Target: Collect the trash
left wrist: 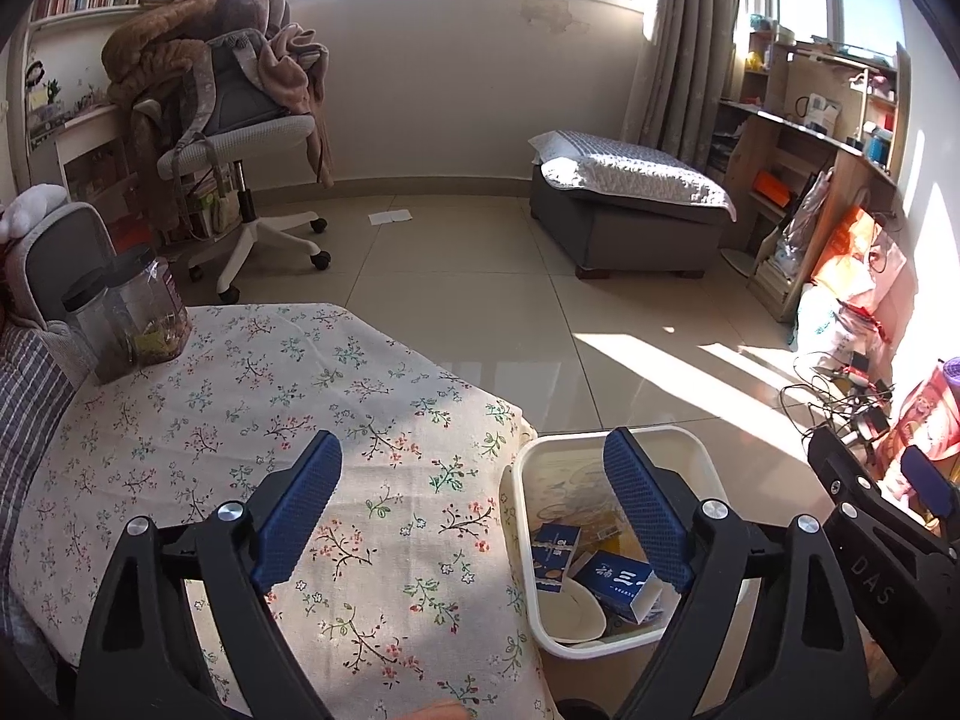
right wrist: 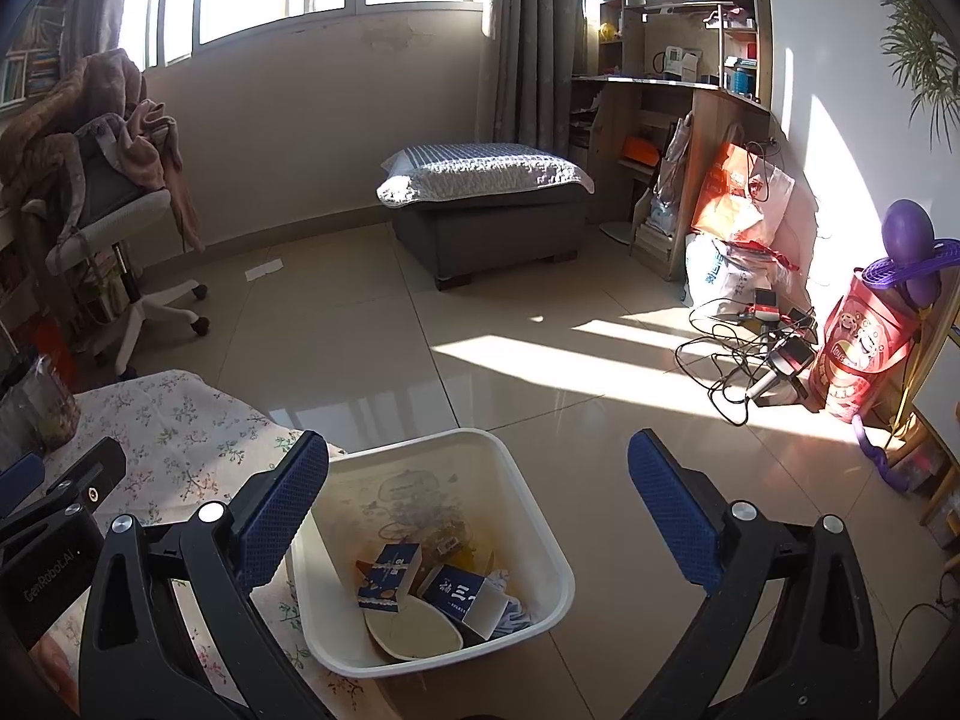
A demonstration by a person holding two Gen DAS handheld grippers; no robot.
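Note:
A white trash bin [left wrist: 528, 462] stands on the floor against the table's right edge; it also shows in the right wrist view [right wrist: 543, 516]. Inside lie two blue cartons [right wrist: 390, 576] [right wrist: 465, 597], a white paper bowl [right wrist: 420, 636] and some crumpled wrappers. My left gripper [left wrist: 474, 510] is open and empty, one finger above the floral tablecloth [left wrist: 240, 408], the other above the bin. My right gripper [right wrist: 480, 510] is open and empty, hovering over the bin. The right gripper's tip [left wrist: 924, 480] shows at the right edge of the left wrist view.
Two dark-lidded plastic jars [left wrist: 129, 318] stand at the table's far left corner. An office chair [left wrist: 240, 138] piled with blankets, a grey ottoman [left wrist: 630, 204], a wooden shelf unit [left wrist: 810, 138], bags and tangled cables [right wrist: 756, 348] ring the tiled floor. A white paper [left wrist: 390, 217] lies on the floor.

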